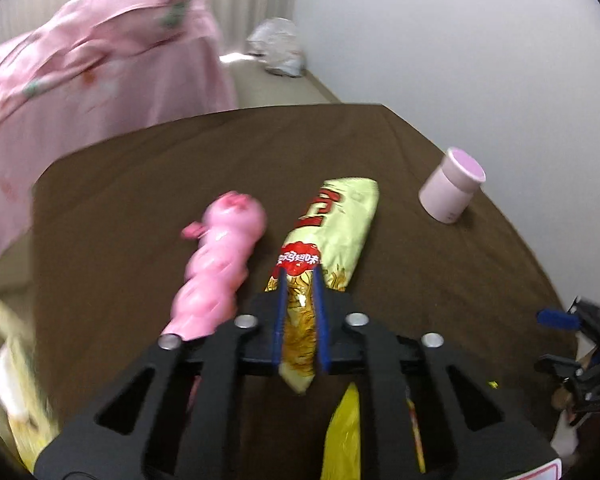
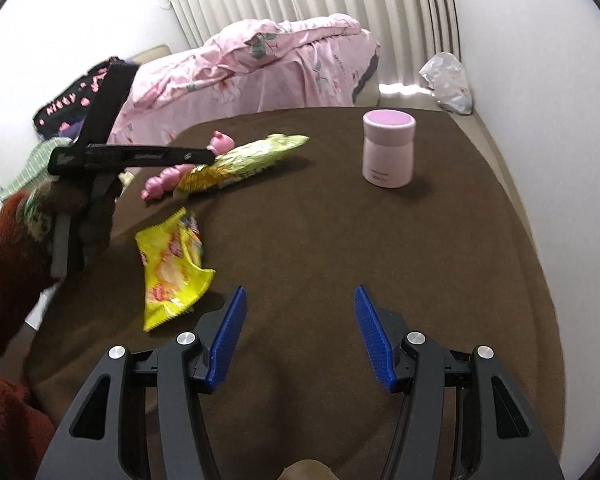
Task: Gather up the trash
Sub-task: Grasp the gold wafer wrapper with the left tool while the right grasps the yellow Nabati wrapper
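My left gripper [image 1: 300, 274] is shut on the near end of a long pale-green snack packet [image 1: 336, 224], which stretches away over the brown table [image 1: 180, 184]; the packet [image 2: 244, 160] and the left gripper [image 2: 204, 158] also show in the right wrist view. A yellow snack wrapper [image 2: 172, 268] lies flat on the table, left of my right gripper [image 2: 300, 296], which is open and empty low over the near table. Part of the yellow wrapper [image 1: 344, 432] shows under the left gripper.
A pink toy [image 1: 220, 264] lies just left of the green packet, also seen from the right wrist [image 2: 168, 178]. A pink cylindrical container [image 2: 388, 148] stands at the table's far right. A pink-covered bed [image 2: 260, 68] and a white plastic bag [image 2: 448, 80] lie beyond the table.
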A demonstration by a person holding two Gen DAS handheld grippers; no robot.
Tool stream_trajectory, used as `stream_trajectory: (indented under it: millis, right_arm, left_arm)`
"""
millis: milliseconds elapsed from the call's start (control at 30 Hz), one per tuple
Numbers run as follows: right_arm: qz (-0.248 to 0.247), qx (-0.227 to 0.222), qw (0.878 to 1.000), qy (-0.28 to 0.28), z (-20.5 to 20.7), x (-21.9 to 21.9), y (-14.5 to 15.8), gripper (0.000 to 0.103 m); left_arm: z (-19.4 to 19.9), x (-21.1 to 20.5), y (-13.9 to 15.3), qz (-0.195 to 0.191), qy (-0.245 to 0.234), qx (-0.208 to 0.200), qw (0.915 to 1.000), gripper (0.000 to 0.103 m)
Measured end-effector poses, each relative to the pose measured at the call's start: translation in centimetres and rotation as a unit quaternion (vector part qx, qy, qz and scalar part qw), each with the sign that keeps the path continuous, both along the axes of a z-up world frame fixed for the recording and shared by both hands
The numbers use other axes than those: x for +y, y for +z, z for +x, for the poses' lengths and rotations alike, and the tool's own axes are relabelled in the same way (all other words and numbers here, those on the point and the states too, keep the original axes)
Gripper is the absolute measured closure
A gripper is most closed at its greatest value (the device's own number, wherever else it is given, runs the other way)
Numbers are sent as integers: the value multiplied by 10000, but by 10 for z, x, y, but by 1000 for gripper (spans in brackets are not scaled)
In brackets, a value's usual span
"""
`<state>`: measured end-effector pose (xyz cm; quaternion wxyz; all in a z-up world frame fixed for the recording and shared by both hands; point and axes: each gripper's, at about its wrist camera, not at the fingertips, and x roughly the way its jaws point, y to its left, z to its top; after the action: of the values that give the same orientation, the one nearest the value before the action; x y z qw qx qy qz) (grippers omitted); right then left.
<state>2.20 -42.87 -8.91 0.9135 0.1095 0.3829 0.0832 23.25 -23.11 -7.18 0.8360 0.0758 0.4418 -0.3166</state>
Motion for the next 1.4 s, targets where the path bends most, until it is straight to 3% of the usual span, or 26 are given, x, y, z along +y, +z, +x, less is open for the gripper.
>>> stream_trajectory:
  millis: [133, 333, 500, 700, 833, 1000, 1167, 1200, 1333, 1400]
  right_arm:
    - [119, -58, 9992, 382, 9, 19, 1, 45]
    - [-125, 25, 9945, 1042, 32, 69, -1, 45]
    - [-685, 205, 9835, 1664, 47, 109, -14, 45]
    - [-791, 298, 9805, 1776, 50, 110, -12, 45]
    - [-1124, 29, 9762, 1854, 42, 110, -1, 45]
    - [-690, 17, 9793, 1903, 48, 100, 6, 45]
    - [-796, 343, 9767, 1961, 53, 111, -14, 45]
    - [-883, 363, 9760, 1958, 52, 114, -18, 46]
    - [-933, 203, 9790, 1800, 44, 112, -16, 70]
    - [-928, 112, 9823, 1624, 40, 103, -11, 74]
  left_arm:
    - [-27, 42, 13, -219, 396, -1, 9990, 99]
    - [-61, 88, 19, -429, 674, 42, 9968, 99]
    - [-68, 104, 11, -504, 940, 156, 9942, 85]
    - [-68, 105, 6, -580, 938, 203, 9937, 76]
    - [-68, 104, 5, -598, 936, 216, 9936, 76]
    - [-70, 106, 6, -689, 968, 208, 9927, 73]
    - [-74, 104, 7, -690, 908, 179, 9933, 71]
    - [-74, 105, 7, -684, 917, 169, 9933, 71]
    - [-73, 105, 7, -657, 964, 142, 9931, 71]
    - [-73, 102, 7, -643, 938, 135, 9934, 70]
